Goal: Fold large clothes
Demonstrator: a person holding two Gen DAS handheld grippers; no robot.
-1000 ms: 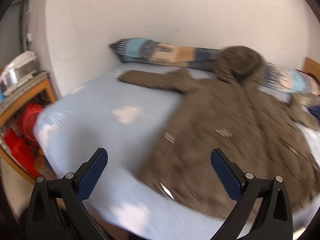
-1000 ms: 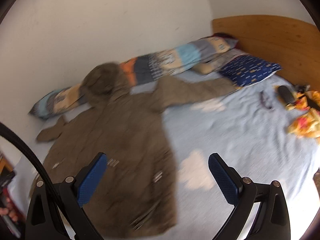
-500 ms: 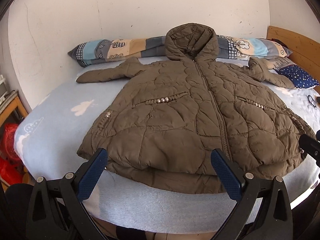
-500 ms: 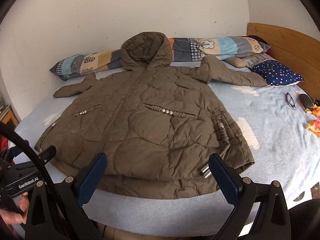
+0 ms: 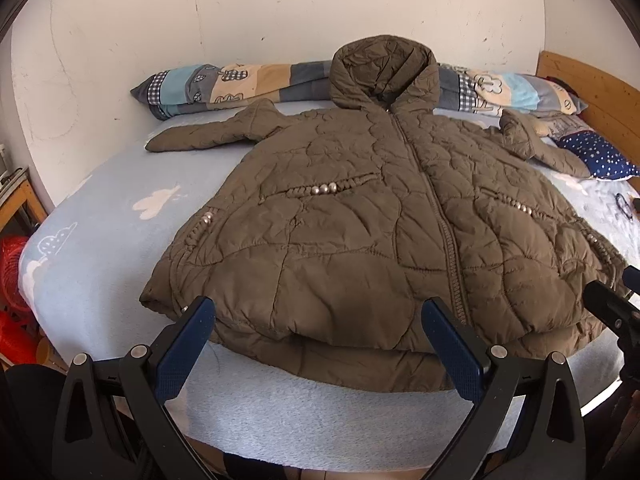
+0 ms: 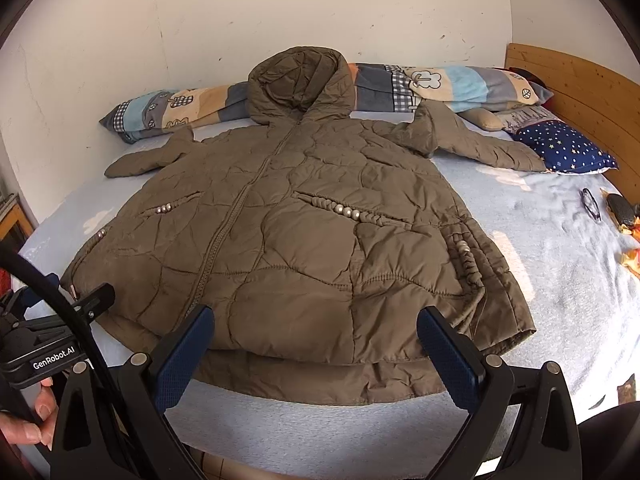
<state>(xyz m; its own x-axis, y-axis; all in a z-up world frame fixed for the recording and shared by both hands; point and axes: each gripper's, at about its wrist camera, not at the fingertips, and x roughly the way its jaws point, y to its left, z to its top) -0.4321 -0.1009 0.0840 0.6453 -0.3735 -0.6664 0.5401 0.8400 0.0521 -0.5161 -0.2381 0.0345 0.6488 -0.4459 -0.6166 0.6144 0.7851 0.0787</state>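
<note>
White wall [image 5: 280, 8] stands behind a big bed [image 5: 100, 216] with a pale blue blanket that has white clouds on it. At the far right is a wooden headboard [image 6: 580, 80].

On the bed lies a big brown puffy coat [image 5: 360, 232], zipped up and face up. Its bottom edge is near the front of the bed, close to both tools. Its hood [image 6: 300, 80] rests on a long striped pillow [image 5: 224, 84] that runs along the wall. One sleeve [image 5: 212, 134] sticks out flat to the left. The other sleeve [image 6: 472, 140] is bent at the shoulder, and its end just reaches a dark blue pillow with stars [image 6: 564, 148].

The left hand-held gripper [image 5: 318, 340] hangs over the coat's bottom edge, toward its left side. Its blue fingers [image 5: 184, 344] are wide apart and hold nothing. The right hand-held gripper [image 6: 316, 340] hangs over the bottom edge too, more to the right. Its fingers [image 6: 446, 354] are also wide apart and hold nothing.

A red basket [image 5: 10, 272] sits beside the bed on the left. Glasses [image 6: 590, 202] lie on the blanket to the right, well apart from the coat.
</note>
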